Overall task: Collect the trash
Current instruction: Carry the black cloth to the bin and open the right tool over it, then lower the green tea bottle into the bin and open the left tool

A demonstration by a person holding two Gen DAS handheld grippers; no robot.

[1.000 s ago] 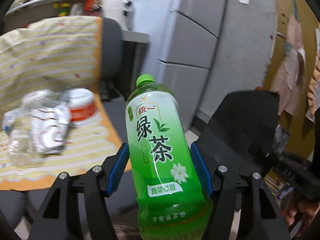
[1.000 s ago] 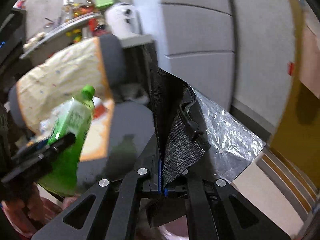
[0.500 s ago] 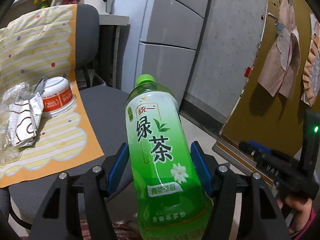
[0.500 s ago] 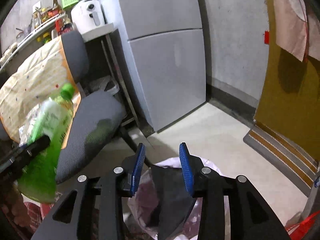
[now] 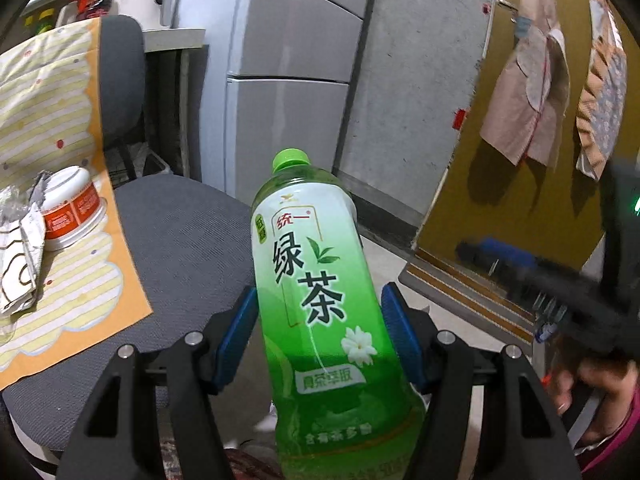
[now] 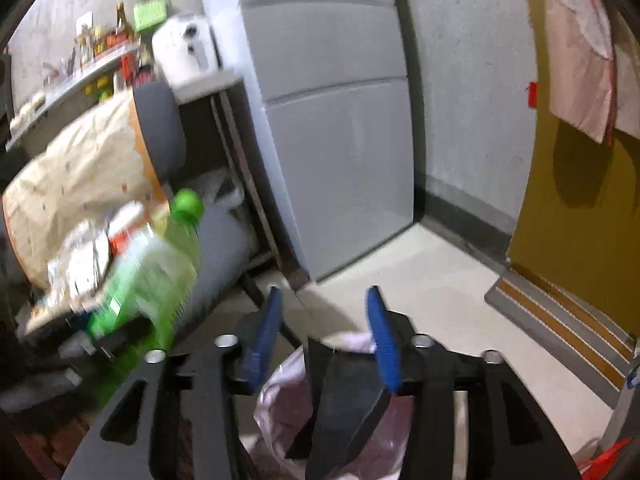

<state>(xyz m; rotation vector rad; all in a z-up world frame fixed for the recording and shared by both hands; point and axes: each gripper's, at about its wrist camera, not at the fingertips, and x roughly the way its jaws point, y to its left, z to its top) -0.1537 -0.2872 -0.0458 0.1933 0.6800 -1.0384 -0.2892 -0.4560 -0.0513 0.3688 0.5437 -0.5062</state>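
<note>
Grey chair seat (image 5: 180,232), grey fridge (image 5: 288,80), left hand-held gripper (image 5: 320,336) clamping green bottle (image 5: 320,292), right hand-held gripper (image 6: 324,332) agape

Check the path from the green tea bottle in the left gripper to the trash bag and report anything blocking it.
The green tea bottle is clamped in the left gripper. The trash bag sits open on the floor below the open right gripper. A black flat piece lies across its mouth; nothing else visibly blocks it.
</note>
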